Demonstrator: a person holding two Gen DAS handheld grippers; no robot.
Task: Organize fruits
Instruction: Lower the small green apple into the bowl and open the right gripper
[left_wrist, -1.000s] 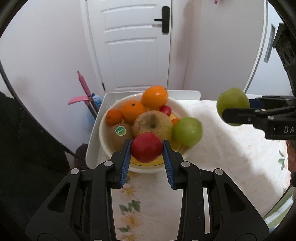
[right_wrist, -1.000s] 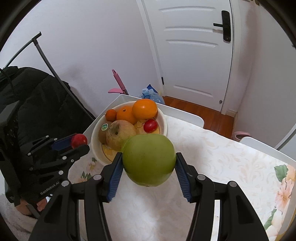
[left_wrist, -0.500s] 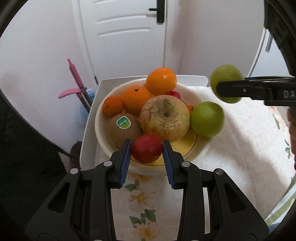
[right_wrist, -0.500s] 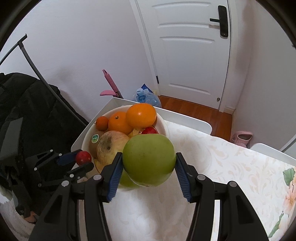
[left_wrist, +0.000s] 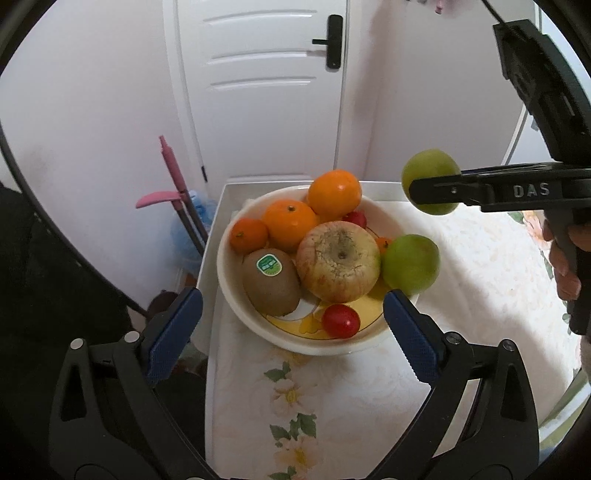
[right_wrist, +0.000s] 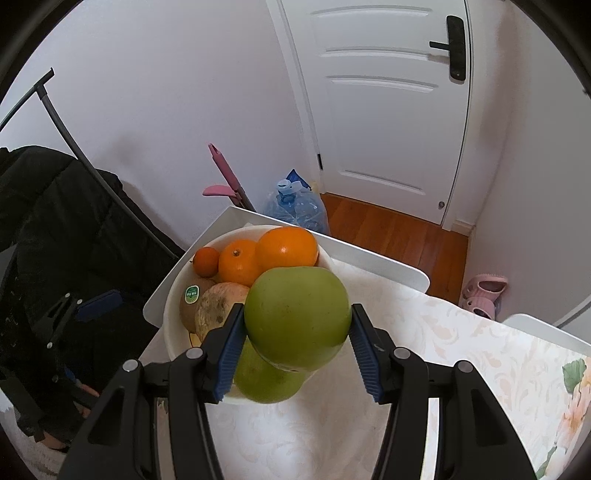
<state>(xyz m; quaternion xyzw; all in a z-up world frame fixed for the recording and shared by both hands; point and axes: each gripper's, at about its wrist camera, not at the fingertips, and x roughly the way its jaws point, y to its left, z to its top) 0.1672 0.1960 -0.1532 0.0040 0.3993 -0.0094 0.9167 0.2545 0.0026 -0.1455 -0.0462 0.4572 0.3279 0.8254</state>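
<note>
Cream-white and yellow inside, the bowl (left_wrist: 236, 295) sits at the far corner of the bench (left_wrist: 332, 424), heaped with fruit: three oranges (left_wrist: 334, 194), a stickered kiwi (left_wrist: 270, 282), a large mottled apple (left_wrist: 338, 262), a green apple (left_wrist: 410, 264) against the right rim, and a small red fruit (left_wrist: 340, 321) lying at the near edge on the yellow bottom. Just short of the bowl, the left gripper (left_wrist: 291, 325) has its fingers spread wide apart, holding nothing. Above the bowl's right side, the right gripper (right_wrist: 297, 349) has its fingers clamped on a second green apple (right_wrist: 297, 317).
</note>
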